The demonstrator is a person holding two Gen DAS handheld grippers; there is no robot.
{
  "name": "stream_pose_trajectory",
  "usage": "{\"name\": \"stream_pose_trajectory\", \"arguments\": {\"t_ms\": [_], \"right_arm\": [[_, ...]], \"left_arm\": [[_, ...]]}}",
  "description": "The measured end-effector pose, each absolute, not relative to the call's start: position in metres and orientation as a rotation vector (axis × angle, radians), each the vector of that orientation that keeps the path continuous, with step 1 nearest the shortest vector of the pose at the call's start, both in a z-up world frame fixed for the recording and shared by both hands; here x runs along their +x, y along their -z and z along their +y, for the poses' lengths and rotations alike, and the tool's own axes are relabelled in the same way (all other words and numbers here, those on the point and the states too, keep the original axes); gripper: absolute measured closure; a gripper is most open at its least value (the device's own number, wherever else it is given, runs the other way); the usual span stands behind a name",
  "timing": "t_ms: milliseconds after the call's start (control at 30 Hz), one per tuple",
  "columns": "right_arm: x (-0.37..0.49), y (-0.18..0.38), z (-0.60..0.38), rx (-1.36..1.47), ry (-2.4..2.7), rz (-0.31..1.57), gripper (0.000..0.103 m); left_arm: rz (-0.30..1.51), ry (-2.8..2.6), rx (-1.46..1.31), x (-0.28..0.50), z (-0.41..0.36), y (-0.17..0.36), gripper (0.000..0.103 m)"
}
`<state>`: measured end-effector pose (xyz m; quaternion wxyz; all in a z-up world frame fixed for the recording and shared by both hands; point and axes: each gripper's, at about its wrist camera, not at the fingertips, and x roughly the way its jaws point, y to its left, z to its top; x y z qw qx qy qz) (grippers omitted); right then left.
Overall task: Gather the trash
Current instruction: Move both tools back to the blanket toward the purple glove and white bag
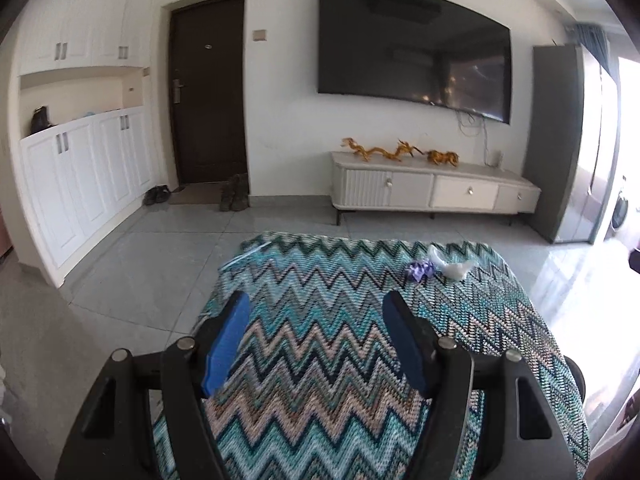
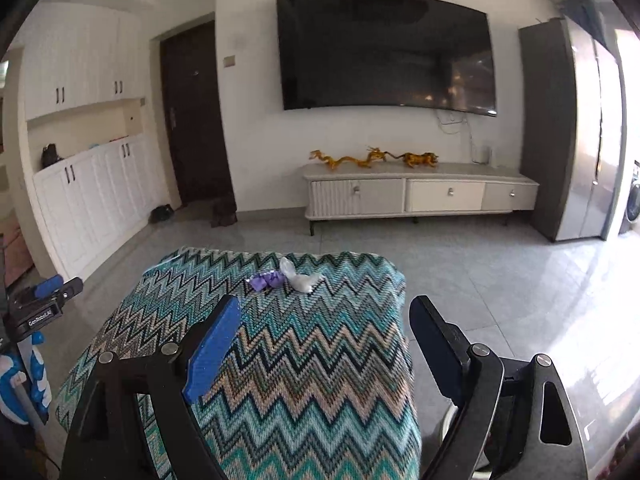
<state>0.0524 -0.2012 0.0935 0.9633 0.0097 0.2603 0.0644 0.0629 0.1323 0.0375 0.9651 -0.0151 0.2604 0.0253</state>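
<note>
We see a living room with a wall-mounted television [image 1: 414,46] above a low white cabinet [image 1: 432,190], and a tabletop covered in a zigzag cloth [image 1: 332,344] in front of us. Near its far edge lie a purple wrapper [image 2: 267,280] and, touching it on the right, a crumpled clear plastic piece [image 2: 301,278]. Our left hand-held gripper [image 1: 316,306] and right hand-held gripper [image 2: 325,308] hover over the near cloth, well apart from the trash, jaws spread with nothing between them

Wrapper [image 2: 267,280] beside tissue [image 2: 302,280] on cloth [image 2: 304,360]
</note>
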Motion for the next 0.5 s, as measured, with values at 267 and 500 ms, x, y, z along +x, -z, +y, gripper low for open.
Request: {"name": "stream_pose_trajectory", "arguments": {"t_ms": [267, 500], "right_arm": [[0.148, -0.055, -0.177, -0.036, -0.243, 0.597, 0.017], [0.248, 0.005, -0.155, -0.098, -0.337, 0.692, 0.025]], "left_arm": [[0.678, 0.194, -0.04, 0.166, 0.106, -0.003, 0.036], [0.808, 0.4, 0.103, 0.267, 0.038, 0.048, 0.036]]}}
